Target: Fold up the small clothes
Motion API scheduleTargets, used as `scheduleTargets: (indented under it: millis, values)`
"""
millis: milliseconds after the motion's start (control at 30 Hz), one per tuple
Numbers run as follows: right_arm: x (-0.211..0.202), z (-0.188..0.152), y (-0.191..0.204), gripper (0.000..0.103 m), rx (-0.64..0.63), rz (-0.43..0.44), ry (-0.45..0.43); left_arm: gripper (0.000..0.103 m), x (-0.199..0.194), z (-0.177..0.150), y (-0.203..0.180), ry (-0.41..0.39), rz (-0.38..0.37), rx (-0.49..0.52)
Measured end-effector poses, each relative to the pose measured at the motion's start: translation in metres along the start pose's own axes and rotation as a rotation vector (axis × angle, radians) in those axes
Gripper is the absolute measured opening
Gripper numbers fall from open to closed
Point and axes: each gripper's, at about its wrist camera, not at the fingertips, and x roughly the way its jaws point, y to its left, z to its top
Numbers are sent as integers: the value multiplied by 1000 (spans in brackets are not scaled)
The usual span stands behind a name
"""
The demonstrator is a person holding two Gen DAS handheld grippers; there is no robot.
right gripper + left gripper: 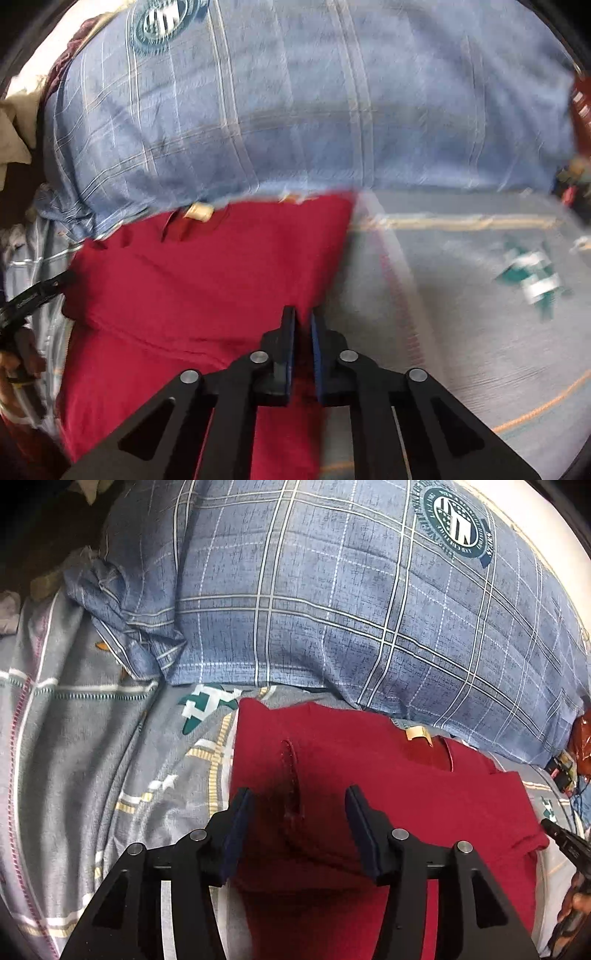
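A dark red shirt (369, 786) lies on the grey patterned bedsheet (92, 738), its collar with a beige tag (417, 734) toward the pillow. A sleeve seam (291, 775) lies folded over the body. My left gripper (299, 805) is open, its fingers astride the folded sleeve, just above the cloth. In the right wrist view the shirt (192, 280) fills the left half. My right gripper (303, 321) is nearly shut at the shirt's right edge, with red cloth between the pads. This view is blurred by motion.
A large blue plaid pillow (332, 590) lies right behind the shirt and also shows in the right wrist view (295, 110). Small dark and orange items (569, 760) sit at the right. The bedsheet (480, 295) spreads to the right of the shirt.
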Motion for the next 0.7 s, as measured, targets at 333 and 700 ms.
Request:
scheduleTargets:
  millis: [333,700]
  values:
    - [-19,1,10,62,14,127,-97,53,23,-4,1,71,98,-1]
    - [6,-15,25,22,-91,-54,61,64,34,-4,12,89,93,-62]
